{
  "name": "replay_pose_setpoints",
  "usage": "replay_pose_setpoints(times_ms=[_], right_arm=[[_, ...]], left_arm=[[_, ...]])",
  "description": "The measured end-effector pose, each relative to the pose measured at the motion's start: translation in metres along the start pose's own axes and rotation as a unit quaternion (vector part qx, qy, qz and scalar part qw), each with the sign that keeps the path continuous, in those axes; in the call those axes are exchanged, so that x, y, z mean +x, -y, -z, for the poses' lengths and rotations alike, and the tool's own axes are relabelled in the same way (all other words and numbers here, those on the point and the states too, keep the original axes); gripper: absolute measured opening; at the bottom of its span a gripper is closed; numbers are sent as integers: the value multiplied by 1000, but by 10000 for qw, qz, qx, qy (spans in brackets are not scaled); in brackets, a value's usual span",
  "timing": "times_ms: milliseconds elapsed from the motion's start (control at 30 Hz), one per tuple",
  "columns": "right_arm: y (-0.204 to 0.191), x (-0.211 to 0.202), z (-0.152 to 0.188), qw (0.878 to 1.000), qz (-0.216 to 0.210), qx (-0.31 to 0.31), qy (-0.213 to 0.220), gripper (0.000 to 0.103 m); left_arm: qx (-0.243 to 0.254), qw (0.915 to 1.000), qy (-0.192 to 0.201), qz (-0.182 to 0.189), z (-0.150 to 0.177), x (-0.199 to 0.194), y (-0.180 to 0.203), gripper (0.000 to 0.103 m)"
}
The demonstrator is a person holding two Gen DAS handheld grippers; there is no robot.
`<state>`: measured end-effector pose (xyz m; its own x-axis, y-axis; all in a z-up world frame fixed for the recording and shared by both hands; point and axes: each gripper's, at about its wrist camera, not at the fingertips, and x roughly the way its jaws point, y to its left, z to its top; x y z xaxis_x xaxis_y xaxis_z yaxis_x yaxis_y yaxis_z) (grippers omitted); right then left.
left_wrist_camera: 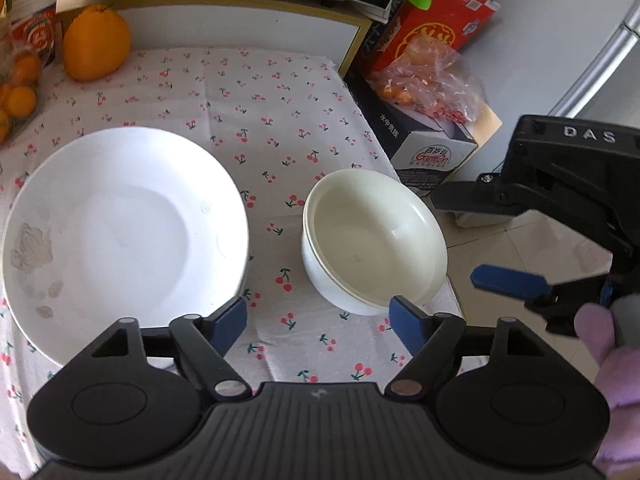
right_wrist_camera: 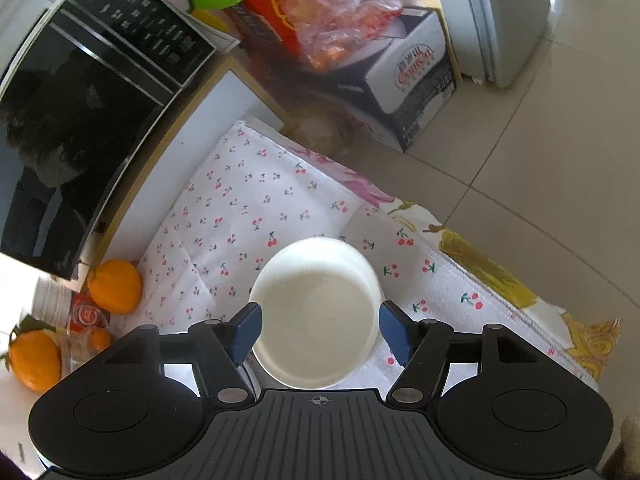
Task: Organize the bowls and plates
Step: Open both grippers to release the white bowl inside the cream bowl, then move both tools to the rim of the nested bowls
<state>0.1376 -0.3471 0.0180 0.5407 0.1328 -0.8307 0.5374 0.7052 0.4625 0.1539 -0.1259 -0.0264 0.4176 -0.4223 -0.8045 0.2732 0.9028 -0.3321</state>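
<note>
A wide white plate (left_wrist_camera: 120,232) lies on the cherry-print cloth (left_wrist_camera: 260,120) at the left. To its right, near the table's right edge, stand two nested white bowls (left_wrist_camera: 376,240). My left gripper (left_wrist_camera: 320,320) is open above the cloth in front of the gap between plate and bowls, with nothing between its blue pads. My right gripper (left_wrist_camera: 456,240) hovers at the bowls' right side. In the right wrist view the nested bowls (right_wrist_camera: 316,312) sit between the blue pads of the right gripper (right_wrist_camera: 320,330), which stand just clear of the rim, so it is open.
A large orange (left_wrist_camera: 96,44) and more fruit sit at the back left. A black microwave (right_wrist_camera: 80,120) stands behind the cloth. Boxes (left_wrist_camera: 424,136) and a plastic bag (left_wrist_camera: 428,80) lie on the floor past the table's right edge. A hand (left_wrist_camera: 616,360) holds the right gripper.
</note>
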Motion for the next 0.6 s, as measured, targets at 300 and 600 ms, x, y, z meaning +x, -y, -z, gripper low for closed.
replay_pose_setpoints(times_ms=[300, 600], right_arm=[[-5, -6, 2, 9971, -49, -731, 215, 76], [3, -7, 0, 9898, -38, -1365, 402, 79]], left_arm=[[680, 9972, 302, -23, 14, -12, 3, 93], [1107, 9913, 694, 164, 25, -20, 4, 96]])
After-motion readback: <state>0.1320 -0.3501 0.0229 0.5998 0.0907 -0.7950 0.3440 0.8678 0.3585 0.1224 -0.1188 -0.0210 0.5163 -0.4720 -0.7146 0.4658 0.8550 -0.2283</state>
